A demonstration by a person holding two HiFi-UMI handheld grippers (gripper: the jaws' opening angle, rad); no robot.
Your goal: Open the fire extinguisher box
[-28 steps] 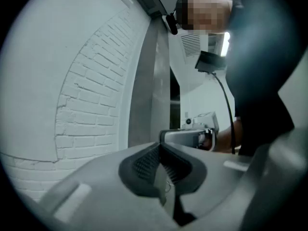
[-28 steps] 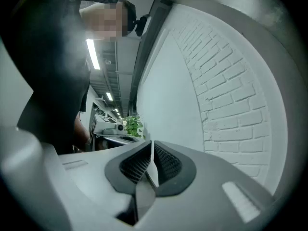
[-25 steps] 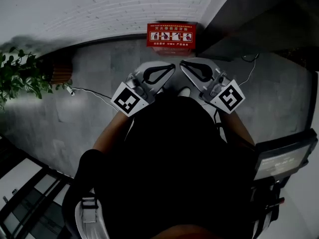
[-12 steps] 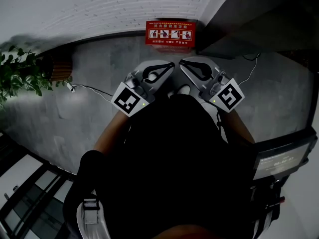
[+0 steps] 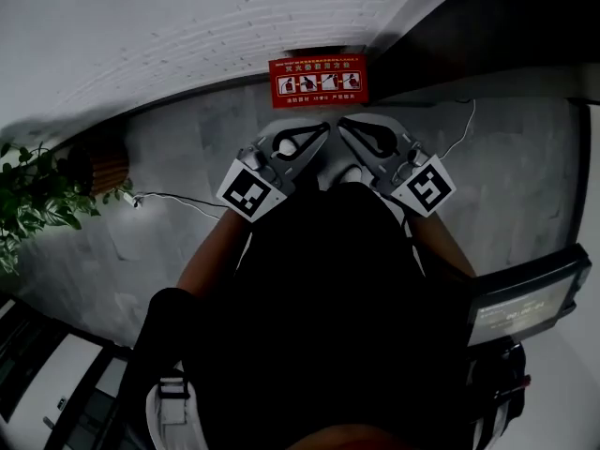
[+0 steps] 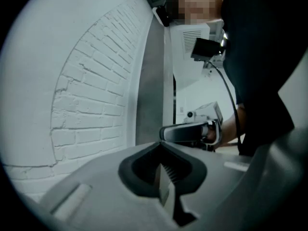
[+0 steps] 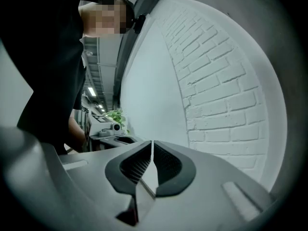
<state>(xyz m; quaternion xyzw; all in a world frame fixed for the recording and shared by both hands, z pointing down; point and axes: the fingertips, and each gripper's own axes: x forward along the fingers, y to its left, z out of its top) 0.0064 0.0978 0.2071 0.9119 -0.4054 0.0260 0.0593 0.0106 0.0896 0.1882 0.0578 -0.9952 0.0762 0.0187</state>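
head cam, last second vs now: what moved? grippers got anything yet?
The red fire extinguisher box has slid down the head view, ending nearer the tips of the left gripper and right gripper. The plant has also dropped along the left edge, so the person seems to be closing in. Nothing was gripped or released. Unchanged: both grippers shut, empty, side by side, short of the box.

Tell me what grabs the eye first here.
The red fire extinguisher box stands out at the foot of the white brick wall, top centre of the head view. Just short of it, the left gripper and right gripper are held side by side, both shut and empty, tips almost meeting. A leafy plant sits at the far left.
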